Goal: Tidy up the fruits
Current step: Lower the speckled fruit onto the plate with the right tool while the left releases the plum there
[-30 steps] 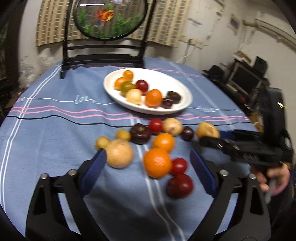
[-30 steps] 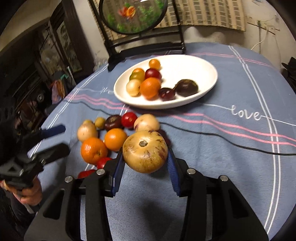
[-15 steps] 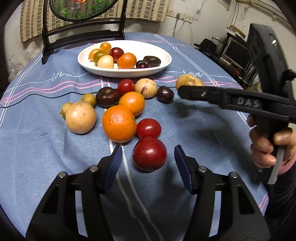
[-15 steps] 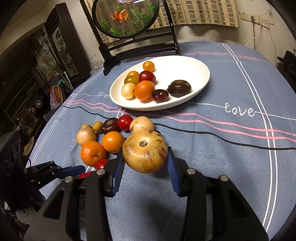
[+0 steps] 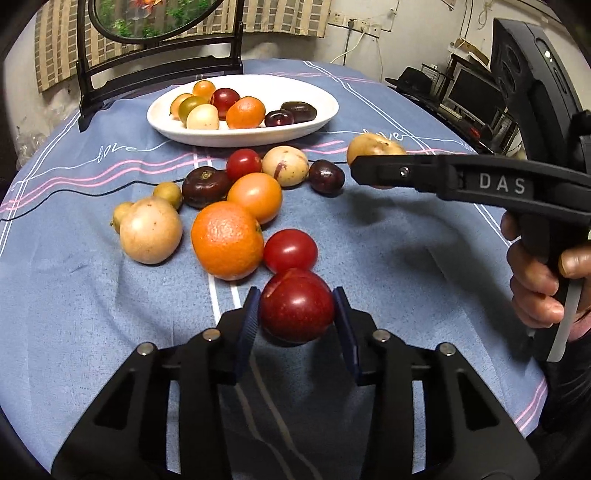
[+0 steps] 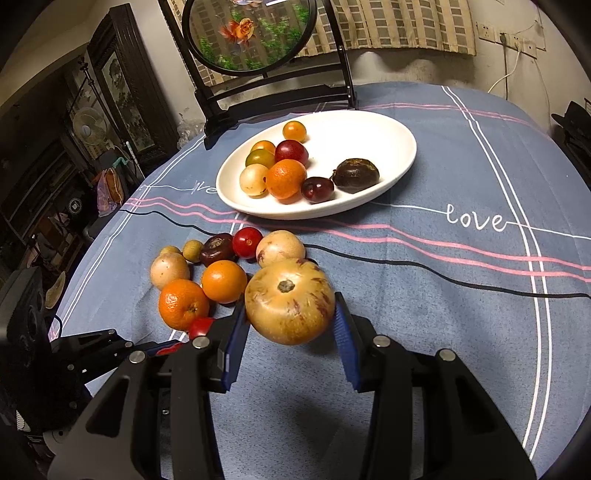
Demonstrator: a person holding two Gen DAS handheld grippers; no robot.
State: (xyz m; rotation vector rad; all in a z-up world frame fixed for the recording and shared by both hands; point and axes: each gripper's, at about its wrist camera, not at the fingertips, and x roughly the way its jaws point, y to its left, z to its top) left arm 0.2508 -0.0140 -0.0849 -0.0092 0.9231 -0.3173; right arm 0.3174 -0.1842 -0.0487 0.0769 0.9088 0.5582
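My left gripper (image 5: 297,319) is shut on a dark red plum (image 5: 297,308) at the near edge of the loose fruit pile. My right gripper (image 6: 290,319) is shut on a large tan fruit with purple streaks (image 6: 290,301) and holds it above the cloth; it also shows in the left wrist view (image 5: 373,149). A white oval plate (image 5: 321,118) at the far middle holds several small fruits, also seen in the right wrist view (image 6: 400,162). Loose on the cloth lie an orange (image 5: 227,240), a red tomato (image 5: 290,250) and several other fruits.
A blue tablecloth (image 6: 461,314) with pink, white and black stripes covers the round table. A black chair with a round picture (image 6: 255,33) stands behind the plate. Monitors and clutter (image 5: 476,92) sit off the table's right side.
My left gripper moved forward onto the dark red plum and shut on it. My right gripper keeps holding the tan fruit, almost still.
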